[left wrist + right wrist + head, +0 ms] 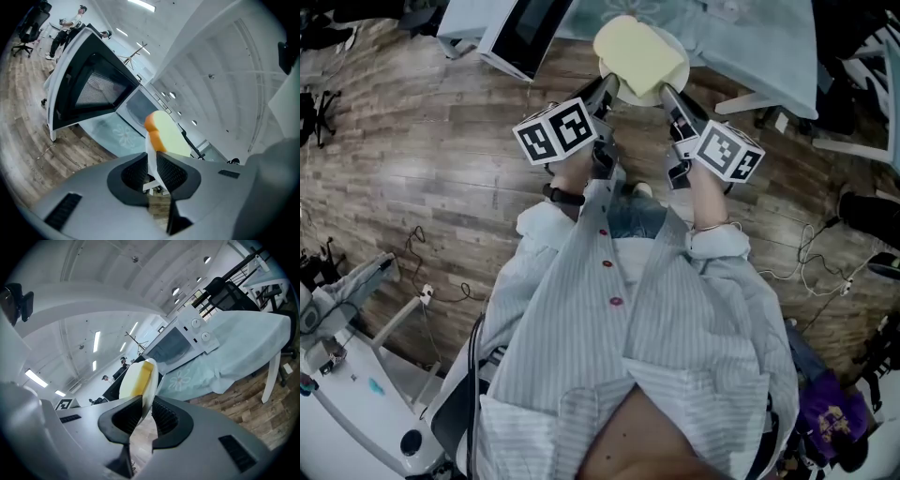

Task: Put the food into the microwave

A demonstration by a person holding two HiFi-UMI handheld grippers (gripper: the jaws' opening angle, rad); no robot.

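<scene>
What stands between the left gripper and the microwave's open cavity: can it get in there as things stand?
Probably yes. The door is swung wide and nothing shows before the cavity. But the left gripper is shut on the plate, as is the right gripper, so both must go together.

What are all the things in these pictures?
plate: one, white, carried in front of the person
bread slice: one, yellow with orange crust, on the plate
table: one, pale blue-green flowered cloth, ahead
microwave: one, white, door open, on the table
office chair: one, black, far left background
floor: brown wood, below
left gripper: one, grey, jaws shut on plate's edge
right gripper: one, grey, jaws shut on opposite edge
</scene>
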